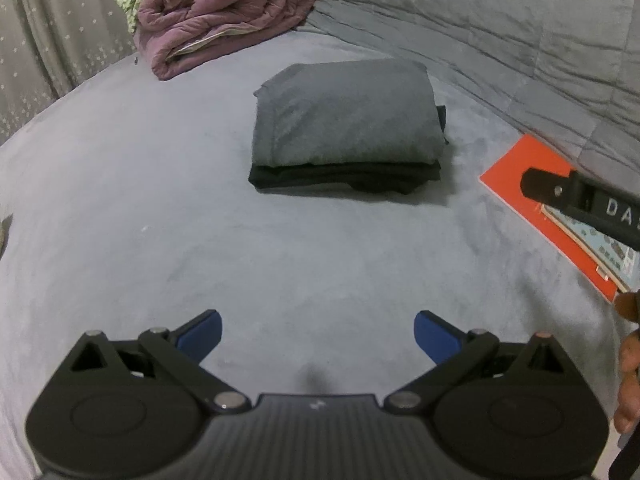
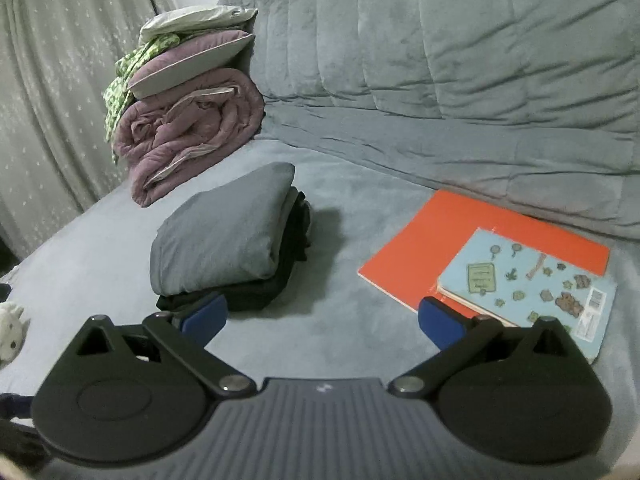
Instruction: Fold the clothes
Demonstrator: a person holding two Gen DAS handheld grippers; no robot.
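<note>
In the middle of the bed (image 1: pixel 160 208), a little toward its back edge where the grey quilt (image 2: pixel 480 60) rises behind it, the clothes lie as a neat stack: a grey garment (image 1: pixel 344 112) folded into a squarish packet, resting on a folded black garment (image 1: pixel 344 178) whose edge shows beneath it on the near side and at the right. Both look finished to me; I see no loose sleeve or hanging hem, and no unfolded clothing lies anywhere else on the bed that I can see. So as far as these views go, the folding the task asks for is already there in that stack, and I cannot tell whether more pieces wait outside the frame. My left claw (image 1: pixel 318 334) hangs over the near part of the bed with its blue pads spread wide and nothing between them, well short of the stack. My right claw (image 2: pixel 323 320) is likewise spread and empty, held low near the front of the stack, its left pad just in front of the black edge but, as far as I can judge, not gripping it. Toward the right edge of the bed lie an orange book (image 2: pixel 460 232) with a pale blue book (image 2: pixel 528 280) on top. At the far left corner sits a rolled purple blanket (image 2: pixel 188 140) with pillows (image 2: pixel 192 60) piled on it.
</note>
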